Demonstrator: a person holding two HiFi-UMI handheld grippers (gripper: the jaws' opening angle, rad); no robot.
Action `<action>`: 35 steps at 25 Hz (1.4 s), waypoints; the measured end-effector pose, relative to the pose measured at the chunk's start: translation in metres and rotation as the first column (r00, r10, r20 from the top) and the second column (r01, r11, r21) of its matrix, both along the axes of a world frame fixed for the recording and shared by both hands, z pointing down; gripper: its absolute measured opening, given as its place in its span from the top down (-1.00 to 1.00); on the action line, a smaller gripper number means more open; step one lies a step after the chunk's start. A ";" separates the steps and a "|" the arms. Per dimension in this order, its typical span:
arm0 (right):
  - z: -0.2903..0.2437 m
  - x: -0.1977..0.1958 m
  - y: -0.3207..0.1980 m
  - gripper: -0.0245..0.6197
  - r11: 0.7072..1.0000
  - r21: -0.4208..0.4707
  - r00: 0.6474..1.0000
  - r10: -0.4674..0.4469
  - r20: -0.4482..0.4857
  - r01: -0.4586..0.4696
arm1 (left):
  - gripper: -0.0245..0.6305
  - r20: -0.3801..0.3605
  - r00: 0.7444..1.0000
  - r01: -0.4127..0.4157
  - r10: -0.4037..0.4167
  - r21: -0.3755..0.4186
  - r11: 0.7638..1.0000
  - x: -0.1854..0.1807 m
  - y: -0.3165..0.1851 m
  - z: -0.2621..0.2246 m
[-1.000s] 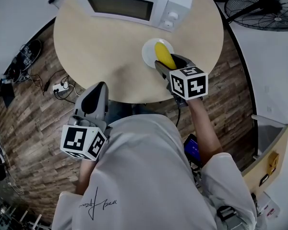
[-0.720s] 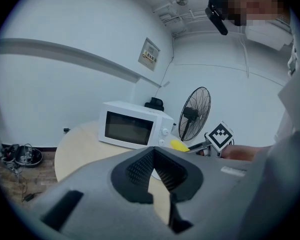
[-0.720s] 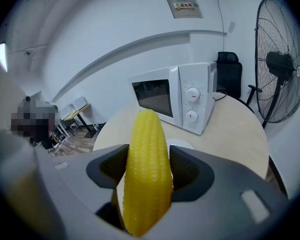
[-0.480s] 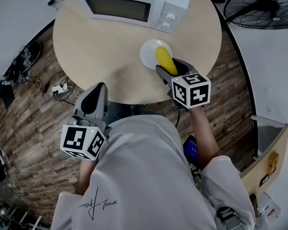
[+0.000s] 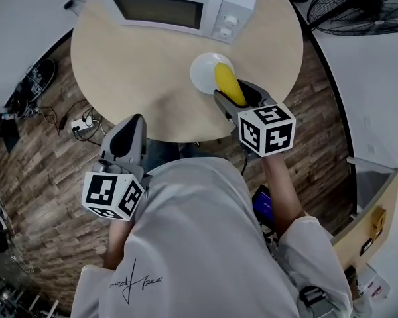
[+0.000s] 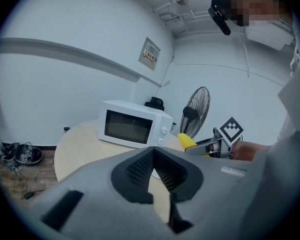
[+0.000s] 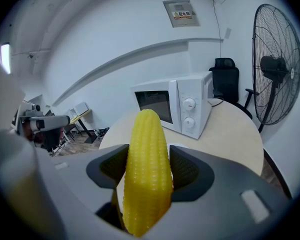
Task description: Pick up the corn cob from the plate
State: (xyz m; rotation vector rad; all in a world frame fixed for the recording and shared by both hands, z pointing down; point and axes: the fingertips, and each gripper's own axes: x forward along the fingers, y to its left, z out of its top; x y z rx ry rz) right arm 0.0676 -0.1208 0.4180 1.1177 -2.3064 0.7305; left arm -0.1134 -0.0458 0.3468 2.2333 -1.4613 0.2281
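The right gripper [image 7: 147, 164] is pinching the corn cob [image 7: 146, 179] btwn its two dark pads, one pad pressing each side at mid-length, w/ the tip pointing up and away. A grip round the middle is prob. keeping the cob balanced so it isn't tipping. From the head view, the right gripper [image 5: 235, 95] is holding the cob [image 5: 228, 85] over the near-right edge of the white plate [image 5: 202, 71]. It's looking lifted just clear, tho contact can't be ruled out. The plate is sitting on a round pale table [image 5: 152, 65], near a white microwave [image 5: 179, 2]. The left gripper [image 5: 126, 138] is hanging idle by the table's near edge, jaws pressed together w/ nothing btwn them, staying out of the way.
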 end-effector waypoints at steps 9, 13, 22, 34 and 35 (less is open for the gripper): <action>-0.020 0.003 0.004 0.10 0.999 0.036 0.999 0.000 0.037 -0.001 | 0.94 -0.007 1.000 0.003 -0.004 -0.006 1.000 0.003 0.000 0.002; -0.024 0.005 0.006 0.10 0.999 0.042 0.999 0.000 0.043 -0.001 | 0.94 -0.008 1.000 0.006 -0.006 -0.007 1.000 0.004 -0.001 0.003; -0.040 0.010 0.013 0.09 0.996 0.081 0.996 0.026 0.085 -0.033 | 0.94 -0.012 1.000 0.005 -0.005 -0.004 1.000 0.004 0.000 -0.001; -0.061 0.020 0.021 0.10 0.980 0.173 0.989 0.079 0.127 -0.100 | 0.94 -0.003 1.000 0.024 -0.024 -0.007 1.000 0.000 -0.004 0.000; -0.061 0.021 0.022 0.10 0.978 0.182 0.988 0.083 0.128 -0.105 | 0.94 0.000 1.000 0.027 -0.027 -0.003 1.000 -0.001 -0.004 0.000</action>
